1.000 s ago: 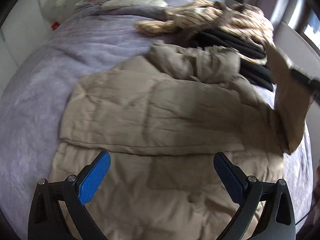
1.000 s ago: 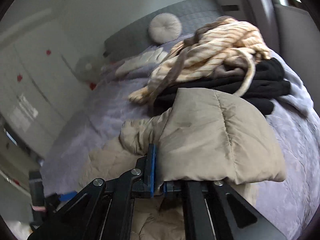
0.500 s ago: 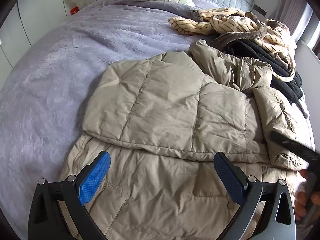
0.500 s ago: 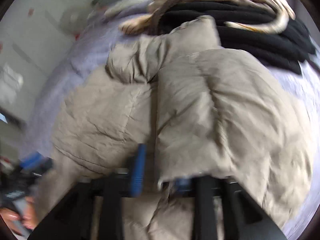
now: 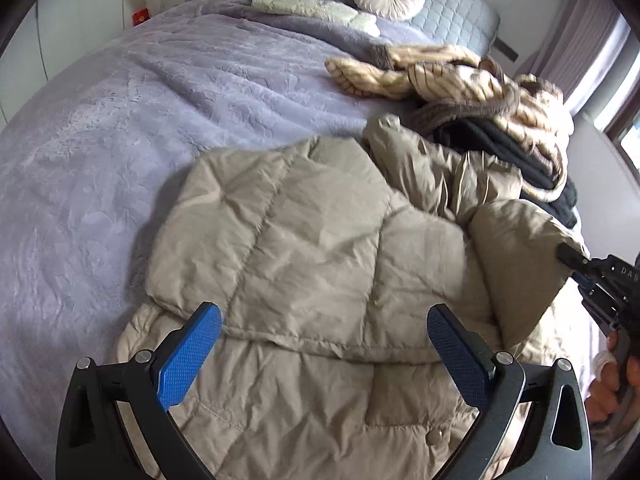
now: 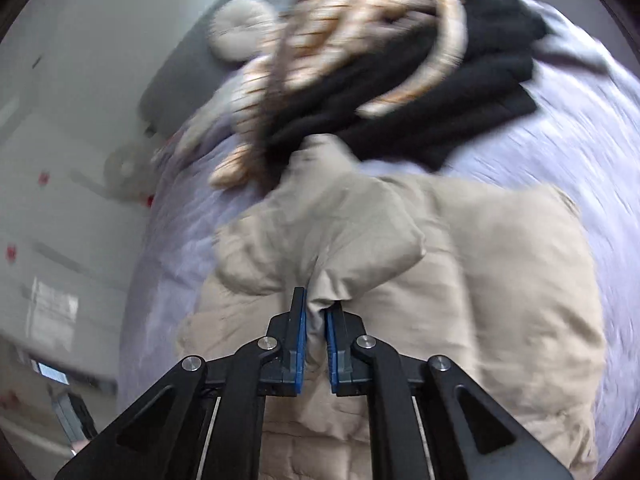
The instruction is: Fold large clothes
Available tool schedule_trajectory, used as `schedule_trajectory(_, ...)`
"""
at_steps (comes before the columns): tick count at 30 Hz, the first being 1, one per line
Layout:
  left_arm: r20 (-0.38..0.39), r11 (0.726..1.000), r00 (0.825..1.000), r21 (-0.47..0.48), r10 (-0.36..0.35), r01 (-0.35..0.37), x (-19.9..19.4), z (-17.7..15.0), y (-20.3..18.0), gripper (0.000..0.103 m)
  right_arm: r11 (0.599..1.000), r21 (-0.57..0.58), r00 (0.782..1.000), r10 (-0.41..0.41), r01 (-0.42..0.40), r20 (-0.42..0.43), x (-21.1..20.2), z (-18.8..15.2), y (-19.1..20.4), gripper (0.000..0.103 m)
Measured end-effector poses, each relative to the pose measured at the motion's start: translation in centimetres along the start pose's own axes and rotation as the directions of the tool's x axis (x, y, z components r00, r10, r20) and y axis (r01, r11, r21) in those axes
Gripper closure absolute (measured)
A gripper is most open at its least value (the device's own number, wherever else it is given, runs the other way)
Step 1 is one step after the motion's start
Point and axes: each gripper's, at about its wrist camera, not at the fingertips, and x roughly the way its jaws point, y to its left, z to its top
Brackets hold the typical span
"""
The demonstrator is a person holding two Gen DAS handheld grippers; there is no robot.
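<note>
Beige puffer jacket (image 5: 320, 248) spread on bed (image 5: 120, 140); right gripper (image 6: 316, 320) closing, pinching its fabric; left gripper (image 5: 324, 344) wide, empty.

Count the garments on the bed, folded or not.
3, possibly more hidden: a beige quilted puffer jacket nearest; a cream striped knitted garment heaped beyond; a black garment beneath that.

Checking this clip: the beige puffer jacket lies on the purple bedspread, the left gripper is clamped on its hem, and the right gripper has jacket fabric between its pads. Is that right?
Not quite. The left gripper is open and holds nothing; the left wrist view shows its blue pads spread wide above the beige puffer jacket. The rest holds: the jacket lies on the purple bedspread, and the right gripper is closing on a bunch of jacket fabric, as the right wrist view shows.
</note>
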Motion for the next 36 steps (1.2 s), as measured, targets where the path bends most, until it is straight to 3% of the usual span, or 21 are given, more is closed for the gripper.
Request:
schedule_trajectory(3,0.026,0.999,1.000,-0.042,-0.017,0.018,-0.8,0.7,1.5,0.000,0.978,-0.203,0.997,0.034,-0.046,-0.066,2.4,-1.4,5.2,0.093)
schedule_trajectory(6,0.047,0.996,0.998,-0.077,-0.034,0.038,-1.5,1.3,2.8,0.000,0.932,-0.355,0.979,0.004,-0.077,-0.202,5.7,-4.3,9.3,0.089)
schedule_trajectory(7,0.049,0.995,0.998,-0.085,-0.046,0.050,-1.6,1.5,3.2,0.000,0.917,-0.393,0.967,-0.035,-0.069,-0.252,6.9,-5.5,9.9,0.085)
schedule_trajectory(9,0.041,0.992,0.996,-0.097,-0.079,0.082,-1.6,1.7,3.6,0.000,0.904,-0.423,0.945,-0.076,-0.069,-0.317,7.6,-7.4,9.9,0.063)
schedule_trajectory(10,0.029,0.989,0.994,-0.101,-0.107,0.109,-1.4,1.8,3.6,0.000,0.908,-0.412,0.941,-0.073,-0.075,-0.331,7.4,-7.9,9.4,0.057)
schedule_trajectory(11,0.012,0.984,0.990,-0.104,-0.141,0.142,-1.0,1.9,3.4,0.000,0.918,-0.387,0.938,-0.059,-0.084,-0.342,6.7,-8.3,8.4,0.045)
schedule_trajectory(12,-0.008,0.980,0.985,-0.103,-0.170,0.169,-0.5,1.8,3.2,0.000,0.934,-0.347,0.937,-0.043,-0.086,-0.348,5.5,-8.5,6.8,0.042)
schedule_trajectory(15,-0.060,0.975,0.976,-0.079,-0.211,0.206,1.2,1.4,1.8,0.000,0.974,-0.218,0.932,-0.020,-0.063,-0.361,2.6,-8.4,1.9,0.042)
schedule_trajectory(18,-0.108,0.968,0.962,-0.066,-0.249,0.243,3.6,1.3,0.1,0.000,0.999,-0.018,0.938,-0.032,0.027,-0.345,-2.1,-8.5,-5.5,0.042)
schedule_trajectory(21,-0.138,0.959,0.950,-0.067,-0.281,0.274,5.9,1.6,-1.4,0.000,0.974,0.213,0.960,-0.009,0.071,-0.280,-5.9,-8.1,-12.1,0.042)
schedule_trajectory(22,-0.144,0.956,0.946,-0.072,-0.291,0.284,6.7,1.8,-2.0,0.004,0.959,0.274,0.966,-0.001,0.075,-0.260,-6.5,-7.7,-13.7,0.042)
schedule_trajectory(24,-0.161,0.952,0.939,-0.079,-0.303,0.294,7.7,2.2,-2.8,0.030,0.915,0.396,0.978,0.008,0.078,-0.210,-7.7,-7.3,-17.0,0.047)
schedule_trajectory(25,-0.182,0.953,0.935,-0.081,-0.303,0.293,8.2,2.3,-3.2,0.067,0.900,0.429,0.983,0.003,0.079,-0.186,-8.1,-7.1,-18.2,0.057)
schedule_trajectory(26,-0.201,0.957,0.936,-0.074,-0.288,0.279,8.6,2.3,-3.5,0.092,0.896,0.435,0.985,-0.012,0.088,-0.174,-8.3,-6.7,-19.0,0.092)
schedule_trajectory(27,-0.204,0.956,0.934,-0.076,-0.294,0.284,8.6,2.1,-3.6,0.092,0.904,0.417,0.986,-0.033,0.100,-0.164,-8.5,-6.1,-19.5,0.096)
schedule_trajectory(31,-0.182,0.962,0.945,-0.044,-0.273,0.270,7.5,0.5,-3.4,0.092,0.945,0.292,0.982,-0.105,0.148,-0.160,-7.7,-5.2,-18.5,0.096)
schedule_trajectory(36,-0.205,0.970,0.948,-0.045,-0.244,0.240,8.4,-1.4,-2.6,0.092,0.939,0.307,0.974,-0.096,0.157,-0.203,-4.8,-6.5,-18.2,0.096)
